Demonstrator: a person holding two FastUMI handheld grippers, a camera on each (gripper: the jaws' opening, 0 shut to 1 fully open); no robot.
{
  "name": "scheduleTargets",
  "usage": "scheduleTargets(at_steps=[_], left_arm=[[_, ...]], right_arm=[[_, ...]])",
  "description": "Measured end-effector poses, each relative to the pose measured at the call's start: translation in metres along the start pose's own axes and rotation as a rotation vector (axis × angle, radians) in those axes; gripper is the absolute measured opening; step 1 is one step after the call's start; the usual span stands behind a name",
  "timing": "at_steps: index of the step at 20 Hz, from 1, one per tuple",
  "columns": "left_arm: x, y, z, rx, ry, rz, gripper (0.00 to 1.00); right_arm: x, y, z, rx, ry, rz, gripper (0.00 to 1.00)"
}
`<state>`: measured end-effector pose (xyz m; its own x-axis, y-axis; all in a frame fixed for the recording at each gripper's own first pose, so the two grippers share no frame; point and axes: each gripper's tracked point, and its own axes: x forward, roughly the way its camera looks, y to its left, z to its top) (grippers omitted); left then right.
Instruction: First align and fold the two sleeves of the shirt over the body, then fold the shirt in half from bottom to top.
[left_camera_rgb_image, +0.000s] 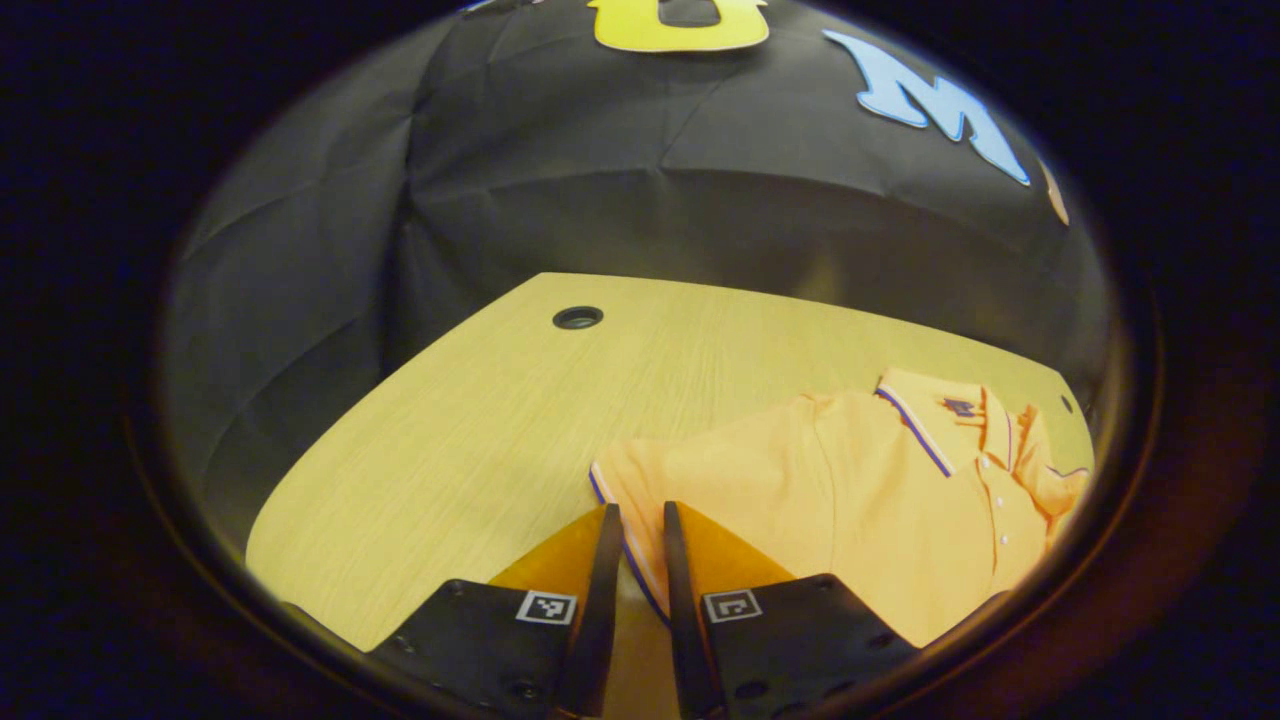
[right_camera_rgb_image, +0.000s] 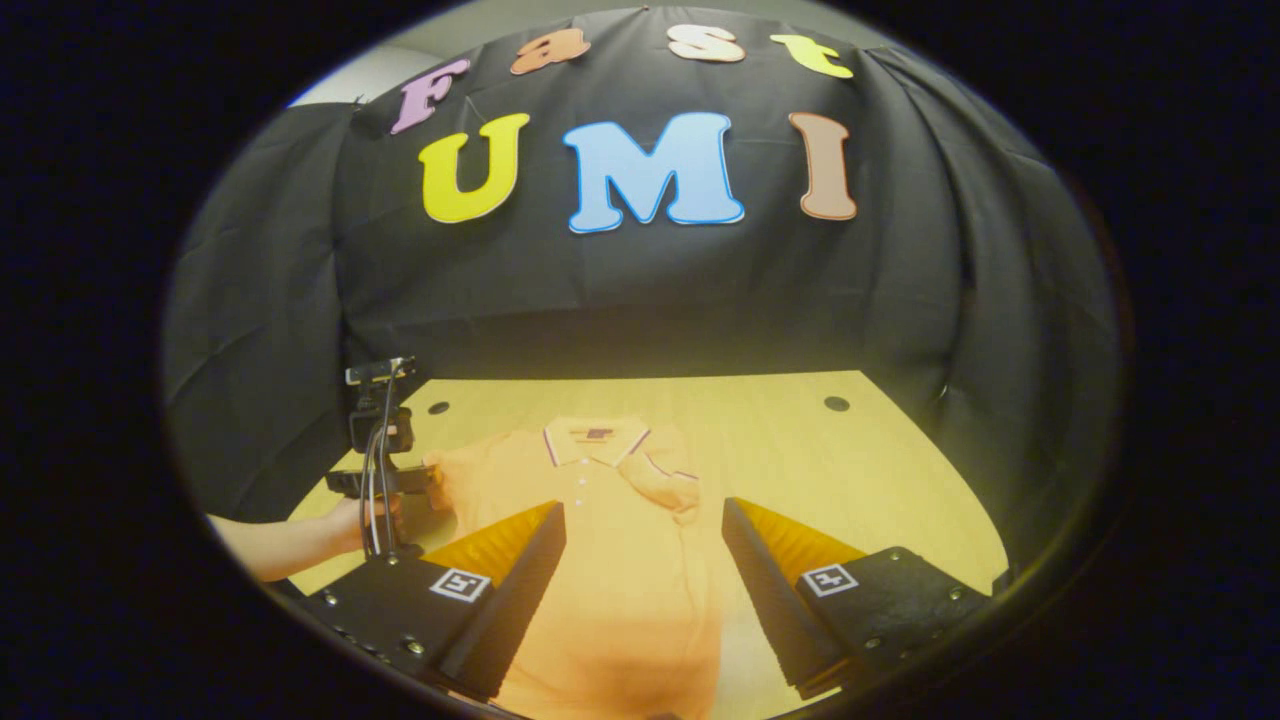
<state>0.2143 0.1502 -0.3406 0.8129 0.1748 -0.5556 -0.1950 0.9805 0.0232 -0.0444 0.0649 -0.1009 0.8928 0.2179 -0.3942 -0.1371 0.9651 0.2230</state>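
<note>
Left gripper view is showing the left gripper (left_camera_rgb_image: 635, 560) with its two fingers drawn almost together, a narrow gap between them, and the hem of the shirt's left sleeve (left_camera_rgb_image: 640, 500) running into that gap; the striped cuff edge is passing between the fingers, but whether both are pressing on the cloth I cannot tell. The orange shirt (left_camera_rgb_image: 850, 500) is lying flat on the wooden table (left_camera_rgb_image: 480, 420), collar (left_camera_rgb_image: 950, 420) toward the far edge and button placket running down the front. A wide stretch of bare tabletop is lying open to the left of the sleeve, reaching out to a round cable hole (left_camera_rgb_image: 578, 318) near the far edge, where the table is meeting the black cloth wall (left_camera_rgb_image: 560, 180).

Right gripper view is showing the right gripper (right_camera_rgb_image: 645, 560) hanging above the lower body of the shirt (right_camera_rgb_image: 610, 560) with its fingers spread wide and nothing between them but the cloth lying below. The right sleeve (right_camera_rgb_image: 665, 485) is already lying folded in over the chest, just beside the placket. Farther off on the left, a hand (right_camera_rgb_image: 350, 522) is holding the other gripper at the shirt's left sleeve edge, near the table's side edge. Bare tabletop is stretching to the right of the shirt as far as another cable hole (right_camera_rgb_image: 837, 404) and the rounded corner.
</note>
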Motion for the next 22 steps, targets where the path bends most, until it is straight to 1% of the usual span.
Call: scheduleTargets(at_steps=[1,4,7,11,17,22], left_arm=[[0.001,-0.001,-0.001,0.019,0.003,0.006,0.1],[-0.004,-0.005,0.003,0.057,0.009,0.001,0.1],[-0.013,-0.009,0.014,0.041,-0.025,0.002,0.1],[-0.026,-0.02,0.038,0.087,-0.082,-0.01,0.1],[-0.046,-0.07,0.063,0.188,-0.146,-0.084,0.1],[-0.047,-0.118,0.057,0.325,-0.149,-0.154,0.09]], right_arm=[[0.001,0.0,-0.001,0.006,0.004,0.002,0.97],[0.0,-0.001,-0.002,-0.004,0.006,0.004,0.97],[-0.001,-0.008,0.0,-0.007,-0.002,-0.009,0.97],[0.0,-0.014,-0.003,0.015,-0.007,-0.022,0.97],[0.004,-0.009,-0.013,0.021,0.012,-0.029,0.97],[0.006,-0.001,-0.019,0.006,0.02,-0.027,0.97]])
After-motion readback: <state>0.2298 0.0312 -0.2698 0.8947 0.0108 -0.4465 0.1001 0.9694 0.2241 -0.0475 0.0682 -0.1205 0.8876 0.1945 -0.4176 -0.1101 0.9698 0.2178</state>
